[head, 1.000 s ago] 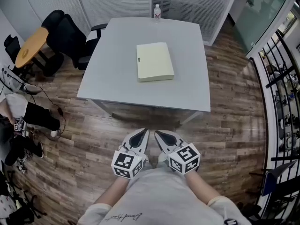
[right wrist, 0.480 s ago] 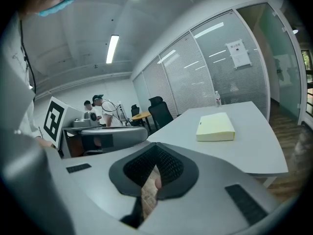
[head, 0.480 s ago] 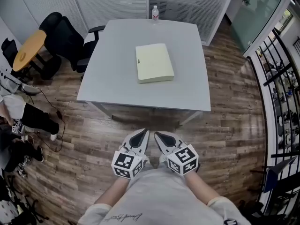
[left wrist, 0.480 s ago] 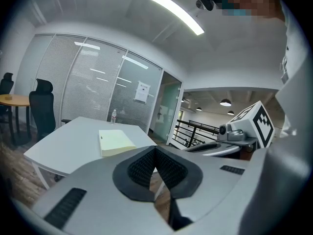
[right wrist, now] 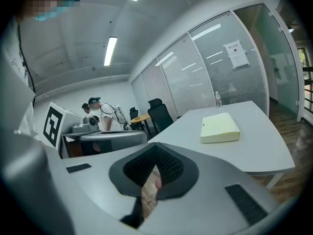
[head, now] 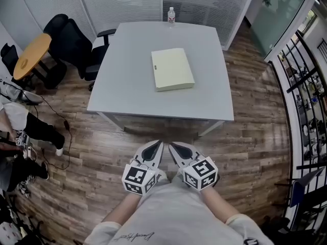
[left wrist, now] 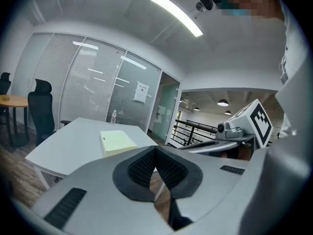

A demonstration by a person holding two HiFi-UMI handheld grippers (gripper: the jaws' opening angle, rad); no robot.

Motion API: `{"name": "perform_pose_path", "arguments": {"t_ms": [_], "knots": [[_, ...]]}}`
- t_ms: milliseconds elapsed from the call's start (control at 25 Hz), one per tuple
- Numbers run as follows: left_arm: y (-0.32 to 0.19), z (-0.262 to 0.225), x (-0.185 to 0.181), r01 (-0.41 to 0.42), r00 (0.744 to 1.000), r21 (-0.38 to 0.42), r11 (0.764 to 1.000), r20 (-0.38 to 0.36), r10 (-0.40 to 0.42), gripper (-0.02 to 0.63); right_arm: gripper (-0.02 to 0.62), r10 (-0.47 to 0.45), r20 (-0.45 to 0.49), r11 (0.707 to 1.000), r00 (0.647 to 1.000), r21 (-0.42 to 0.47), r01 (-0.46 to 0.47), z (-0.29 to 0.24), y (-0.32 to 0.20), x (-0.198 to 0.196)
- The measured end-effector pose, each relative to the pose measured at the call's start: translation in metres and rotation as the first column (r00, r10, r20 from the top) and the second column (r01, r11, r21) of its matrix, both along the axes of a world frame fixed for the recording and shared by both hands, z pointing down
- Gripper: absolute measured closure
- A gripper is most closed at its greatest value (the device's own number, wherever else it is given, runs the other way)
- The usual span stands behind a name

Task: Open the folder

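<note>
A pale yellow folder [head: 172,69] lies closed and flat in the middle of the grey table [head: 127,96]. It also shows in the left gripper view [left wrist: 117,142] and the right gripper view [right wrist: 220,128]. Both grippers are held side by side close to the person's body, over the wooden floor and well short of the table's near edge. My left gripper [head: 155,145] [left wrist: 155,151] is shut with nothing in it. My right gripper [head: 173,146] [right wrist: 156,150] is likewise shut and empty. Both point towards the table.
A water bottle [head: 171,13] stands at the table's far edge. Black office chairs [head: 76,40] and a round wooden table [head: 31,50] are at the left, with people [head: 20,121] beyond them. A black railing [head: 306,86] runs along the right. Blinds and glass walls stand behind.
The table and folder have drifted slightly right and nearer in the head view. Both grippers keep their side-by-side pose and stay shut.
</note>
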State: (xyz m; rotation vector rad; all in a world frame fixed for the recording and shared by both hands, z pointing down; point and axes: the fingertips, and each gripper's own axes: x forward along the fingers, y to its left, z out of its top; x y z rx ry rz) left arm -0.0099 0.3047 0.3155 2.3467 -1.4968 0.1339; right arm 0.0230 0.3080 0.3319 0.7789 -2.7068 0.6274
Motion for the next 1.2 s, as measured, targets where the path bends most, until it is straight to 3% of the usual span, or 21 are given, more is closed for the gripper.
{"name": "perform_pose_path", "arguments": {"t_ms": [600,1200], "knots": [[-0.040,0.015,-0.004,-0.023,1.000,-0.014,1.000,0.012,0.023,0.597,0.577,0.080,-0.090,0.997,0.993,0.011,-0.079,0.018,-0.048,0.010],[-0.190,0.023,-0.016,0.020,1.000,-0.018,1.000,0.011,-0.020,0.597,0.577,0.034,-0.066,0.999,0.997,0.021,-0.033,0.019,-0.208,-0.002]]}}
